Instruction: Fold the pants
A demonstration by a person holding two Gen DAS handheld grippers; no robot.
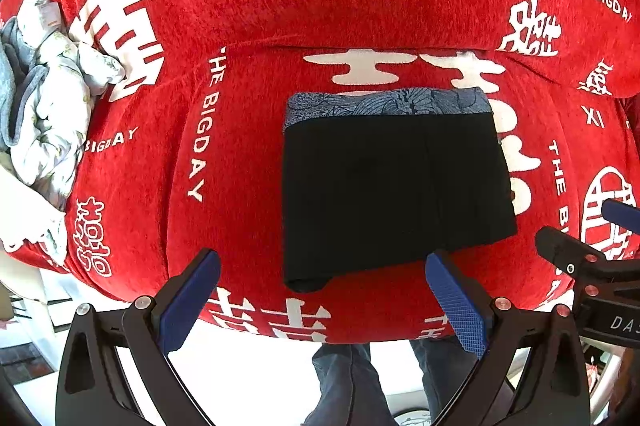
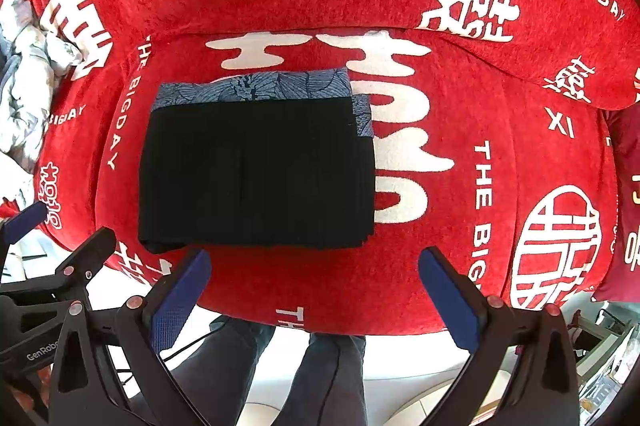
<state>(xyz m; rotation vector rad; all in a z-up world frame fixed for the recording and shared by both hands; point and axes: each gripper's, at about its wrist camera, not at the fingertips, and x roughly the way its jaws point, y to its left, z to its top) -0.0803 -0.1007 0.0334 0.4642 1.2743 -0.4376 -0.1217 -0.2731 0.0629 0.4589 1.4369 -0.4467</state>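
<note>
Looking down, I see the black pants (image 1: 392,185) folded into a compact rectangle on the red cover (image 1: 280,5), a blue patterned garment (image 1: 384,102) under them at 12 o'clock. Left gripper (image 1: 320,298) and right gripper (image 2: 316,290) gape, holding nothing. Soft, light, floppy, I judge; pinch the thick near fold.

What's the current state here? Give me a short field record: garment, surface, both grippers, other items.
garment: black pants, folded into a compact rectangle, blue patterned fabric showing along the far edge
surface: red cover with white lettering, pants lying flat on it
left gripper: open, holding nothing, near the pants' front edge
right gripper: open, holding nothing, just short of the pants
other items: crumpled pale clothes piled far left, apart from the pants
task status: fold looks complete
</note>
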